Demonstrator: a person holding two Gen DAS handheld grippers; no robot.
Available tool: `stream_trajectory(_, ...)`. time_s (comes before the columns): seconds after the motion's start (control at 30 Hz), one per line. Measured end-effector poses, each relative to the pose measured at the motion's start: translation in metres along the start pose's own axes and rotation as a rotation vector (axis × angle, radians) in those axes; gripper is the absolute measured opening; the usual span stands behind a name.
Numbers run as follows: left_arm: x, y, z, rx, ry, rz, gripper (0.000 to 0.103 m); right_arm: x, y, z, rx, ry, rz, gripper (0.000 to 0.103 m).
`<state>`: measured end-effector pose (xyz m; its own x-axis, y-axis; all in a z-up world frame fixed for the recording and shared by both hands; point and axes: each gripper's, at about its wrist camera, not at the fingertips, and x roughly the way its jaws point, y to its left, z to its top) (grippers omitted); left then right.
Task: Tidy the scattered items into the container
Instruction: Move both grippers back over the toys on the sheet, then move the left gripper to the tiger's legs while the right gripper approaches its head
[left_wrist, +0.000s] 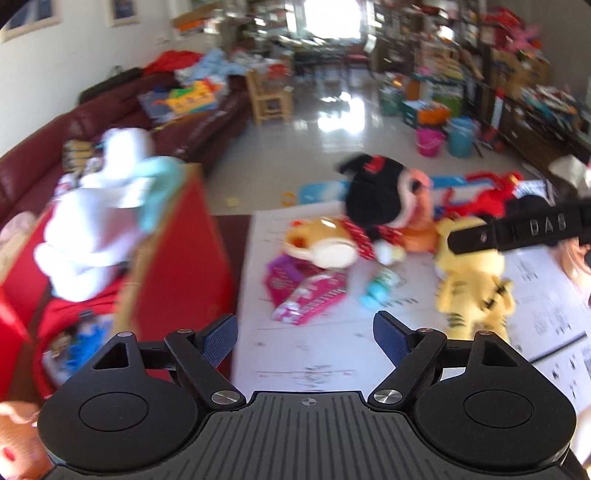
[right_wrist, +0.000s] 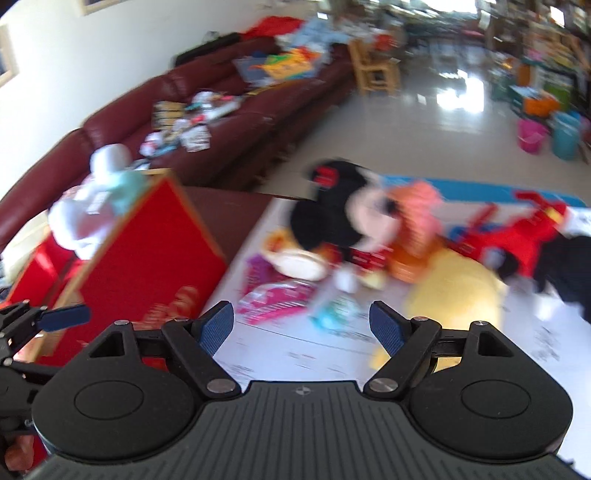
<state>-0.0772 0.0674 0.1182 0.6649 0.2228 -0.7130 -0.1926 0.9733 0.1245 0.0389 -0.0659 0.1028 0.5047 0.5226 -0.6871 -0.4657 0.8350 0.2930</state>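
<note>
Plainly both claws, left claw (left_wrist: 304, 336) and right claw (right_wrist: 301, 326), gape wide and empty. Plush toys (left_wrist: 376, 199) crowd the bench (left_wrist: 314, 354) middle; the red box (left_wrist: 177, 258) stands at its left edge, already heaped, so another toy may tumble off.

Left tool (left_wrist: 306, 334) and right tool (right_wrist: 302, 326) both gape wide, angled downward, empty.

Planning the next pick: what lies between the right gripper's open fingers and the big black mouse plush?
In the right wrist view, between the right gripper and the black mouse plush lie a pink packet, a small teal toy and a cream-bellied plush.
</note>
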Motion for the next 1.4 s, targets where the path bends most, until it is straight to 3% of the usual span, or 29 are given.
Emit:
stream_trajectory(0.2,0.055,-0.080,-0.005,0.187,0.075,-0.096,0.089,0.001,-0.093,-0.025,0.256,0.071,-0.129,0.089)
stream_trajectory(0.3,0.075,-0.115,-0.007,0.274,0.073,-0.109,0.089,0.006,-0.125,-0.042,0.361,0.094,-0.136,0.089)
stream_trajectory(0.5,0.105,-0.170,0.004,0.404,0.037,-0.118,0.089,0.016,-0.156,-0.061,0.454,0.092,-0.130,0.083)
stream_trajectory(0.73,0.141,-0.195,0.020,0.448,0.035,-0.097,0.087,0.027,-0.181,-0.070,0.546,0.108,-0.107,0.083)
stream_trajectory(0.8,0.148,-0.189,0.024,0.426,0.054,-0.108,0.076,0.030,-0.183,-0.071,0.556,0.116,-0.096,0.083)
stream_trajectory(0.83,0.152,-0.185,0.026,0.406,0.068,-0.118,0.060,0.032,-0.184,-0.071,0.561,0.120,-0.089,0.083)
stream_trajectory(0.9,0.156,-0.169,0.031,0.311,0.115,-0.202,0.045,0.034,-0.185,-0.070,0.573,0.122,-0.071,0.083)
stream_trajectory(0.97,0.159,-0.157,0.033,0.239,0.149,-0.260,0.024,0.037,-0.186,-0.068,0.591,0.121,-0.046,0.084)
stream_trajectory(1.03,0.160,-0.148,0.033,0.203,0.157,-0.275,0.022,0.042,-0.186,-0.064,0.603,0.121,-0.016,0.085)
stream_trajectory(1.1,0.161,-0.141,0.031,0.180,0.163,-0.290,0.025,0.048,-0.183,-0.061,0.605,0.120,0.012,0.087)
stream_trajectory(1.23,0.162,-0.138,0.029,0.203,0.144,-0.275,0.062,0.068,-0.178,-0.056,0.609,0.115,0.065,0.088)
stream_trajectory(1.37,0.163,-0.141,0.026,0.258,0.113,-0.274,0.082,0.093,-0.178,-0.053,0.648,0.124,0.124,0.088)
stream_trajectory(1.4,0.163,-0.143,0.025,0.278,0.113,-0.288,0.083,0.099,-0.177,-0.051,0.656,0.126,0.138,0.088)
